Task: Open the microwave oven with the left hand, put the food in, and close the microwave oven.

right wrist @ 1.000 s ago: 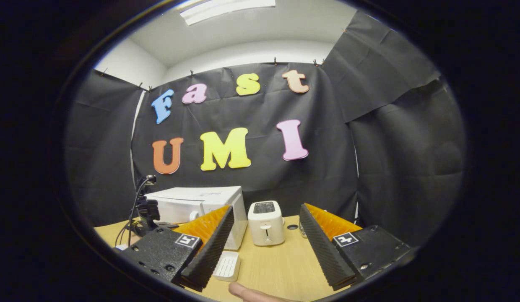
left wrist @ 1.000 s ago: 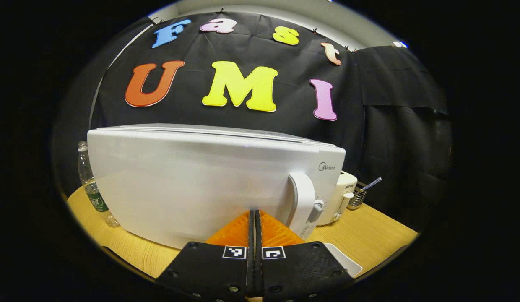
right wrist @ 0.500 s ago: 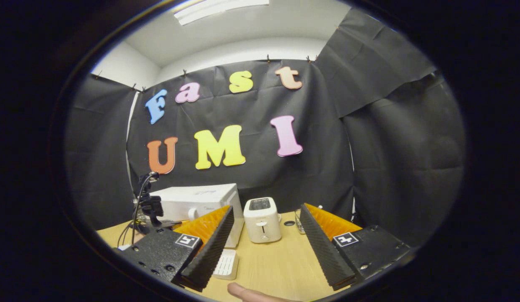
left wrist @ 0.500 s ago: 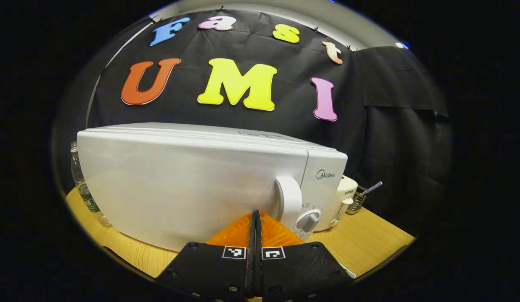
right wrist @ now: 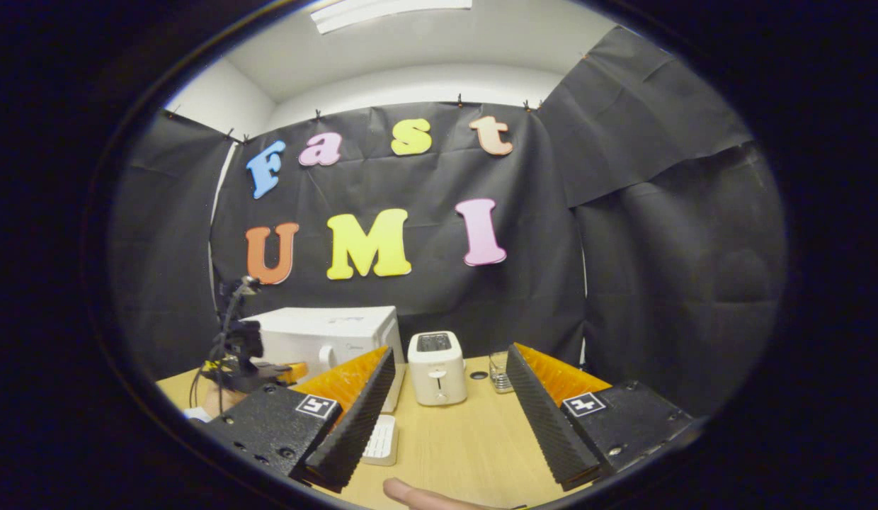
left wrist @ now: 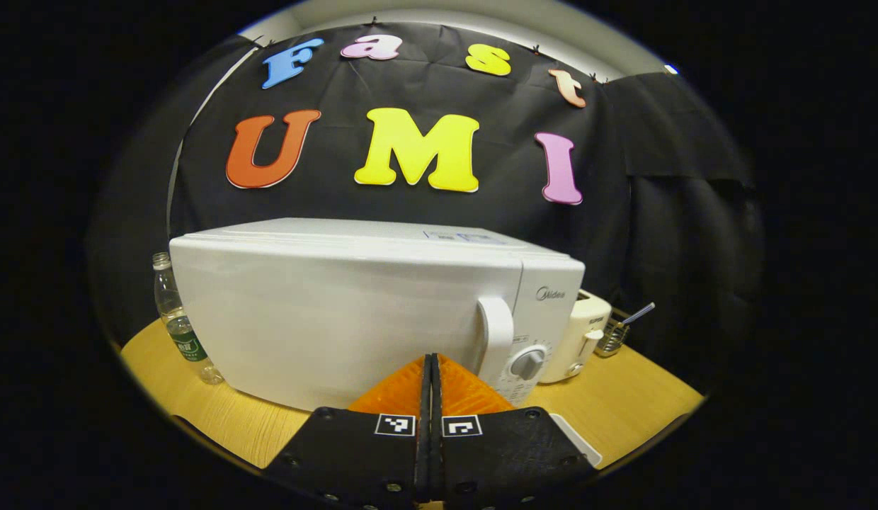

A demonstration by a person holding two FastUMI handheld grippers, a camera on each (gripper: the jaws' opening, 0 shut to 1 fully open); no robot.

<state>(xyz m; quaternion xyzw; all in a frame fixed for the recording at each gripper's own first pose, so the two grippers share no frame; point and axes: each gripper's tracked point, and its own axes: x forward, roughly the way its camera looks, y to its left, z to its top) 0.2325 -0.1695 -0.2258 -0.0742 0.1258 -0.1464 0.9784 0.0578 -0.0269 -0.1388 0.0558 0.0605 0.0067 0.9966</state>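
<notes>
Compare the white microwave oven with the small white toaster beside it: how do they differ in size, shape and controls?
The white microwave oven is much bigger and wide, with a closed front door and curved handle; the small white toaster is narrow and upright, with a dark top slot. The microwave oven has a round dial, the toaster a front lever. Both are white and stand on the wooden table.

White microwave oven (left wrist: 354,312) with grey dial (left wrist: 527,364); cream toaster (right wrist: 437,368); light wood-grain desk (right wrist: 453,446). Tongs (left wrist: 431,397) black with orange ribbed fingers (right wrist: 340,382) and black-and-white square markers (left wrist: 396,425). Clear bottle (left wrist: 184,333), green label.
</notes>
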